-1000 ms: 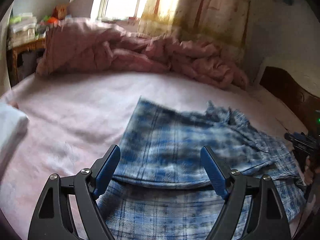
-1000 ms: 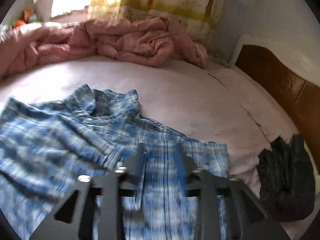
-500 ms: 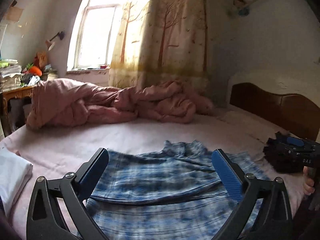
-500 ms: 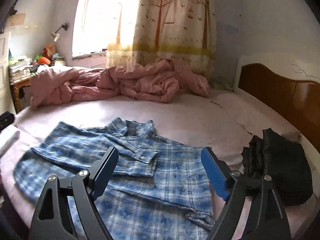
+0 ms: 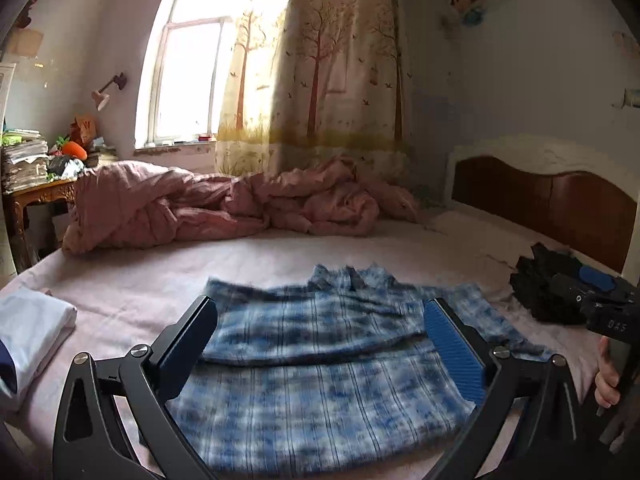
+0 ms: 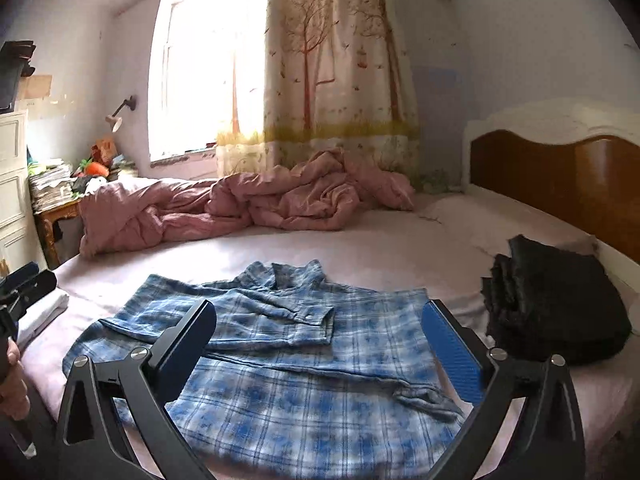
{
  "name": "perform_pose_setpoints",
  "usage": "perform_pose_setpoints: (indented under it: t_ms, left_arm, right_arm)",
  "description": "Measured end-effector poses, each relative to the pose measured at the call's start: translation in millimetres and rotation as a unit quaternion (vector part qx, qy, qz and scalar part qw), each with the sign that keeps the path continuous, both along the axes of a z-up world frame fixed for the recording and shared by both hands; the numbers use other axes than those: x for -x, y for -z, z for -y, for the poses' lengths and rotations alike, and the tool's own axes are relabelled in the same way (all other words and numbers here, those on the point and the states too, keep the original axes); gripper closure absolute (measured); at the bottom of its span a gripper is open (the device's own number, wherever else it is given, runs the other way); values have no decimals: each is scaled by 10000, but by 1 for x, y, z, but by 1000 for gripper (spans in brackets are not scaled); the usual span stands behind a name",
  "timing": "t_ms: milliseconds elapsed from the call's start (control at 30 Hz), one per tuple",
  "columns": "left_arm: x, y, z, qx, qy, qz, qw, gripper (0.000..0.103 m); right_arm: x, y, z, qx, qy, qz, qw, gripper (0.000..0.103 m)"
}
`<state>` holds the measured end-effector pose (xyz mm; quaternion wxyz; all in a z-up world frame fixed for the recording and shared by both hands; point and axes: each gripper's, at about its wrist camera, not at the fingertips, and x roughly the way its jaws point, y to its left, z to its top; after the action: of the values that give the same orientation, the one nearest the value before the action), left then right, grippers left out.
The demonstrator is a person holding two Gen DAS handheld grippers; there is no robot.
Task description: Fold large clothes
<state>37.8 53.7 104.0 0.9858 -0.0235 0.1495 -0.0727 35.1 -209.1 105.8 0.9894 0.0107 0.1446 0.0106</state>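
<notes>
Blue-padded left claw (image 5: 320,344), right claw (image 6: 320,344) splayed above plaid shirt (image 6: 280,344).

The shirt (image 6: 288,364) lies flat on the bed (image 6: 380,252) directly before you, collar toward the far side — a sleeve folded across its chest. To its right sits a folded garment pile (image 6: 556,304), near the headboard (image 6: 560,172). To its left rests folded cloth (image 5: 28,332). Behind it, a crumpled duvet (image 6: 248,204) lies under the curtain (image 6: 332,68).
</notes>
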Motion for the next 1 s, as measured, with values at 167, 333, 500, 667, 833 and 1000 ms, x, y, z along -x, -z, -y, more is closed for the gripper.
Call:
perform_pose_setpoints:
  t_ms: [167, 333, 500, 667, 833, 1000]
  left_arm:
    - [2, 25, 9, -104, -27, -367, 9993, 1]
    - [3, 59, 23, -524, 51, -782, 9955, 1]
    - [3, 99, 42, -862, 424, -1234, 9877, 1]
    - [-6, 127, 50, -1015, 535, -1698, 9788, 1]
    - [-11, 144, 50, -1110, 478, -1936, 9736, 1]
    - [-19, 155, 52, -1259, 366, -2182, 9671, 1]
  right_arm:
    - [15, 19, -6, 160, -114, -211, 9996, 0]
    - [22, 57, -6, 34, -354, -724, 9967, 0]
    - [13, 102, -22, 635, -420, -1381, 9875, 0]
    - [0, 131, -41, 882, -771, -1969, 9734, 0]
    - [-9, 148, -48, 1038, -558, -2213, 9681, 0]
    - [-13, 153, -46, 1146, -395, -2292, 9658, 0]
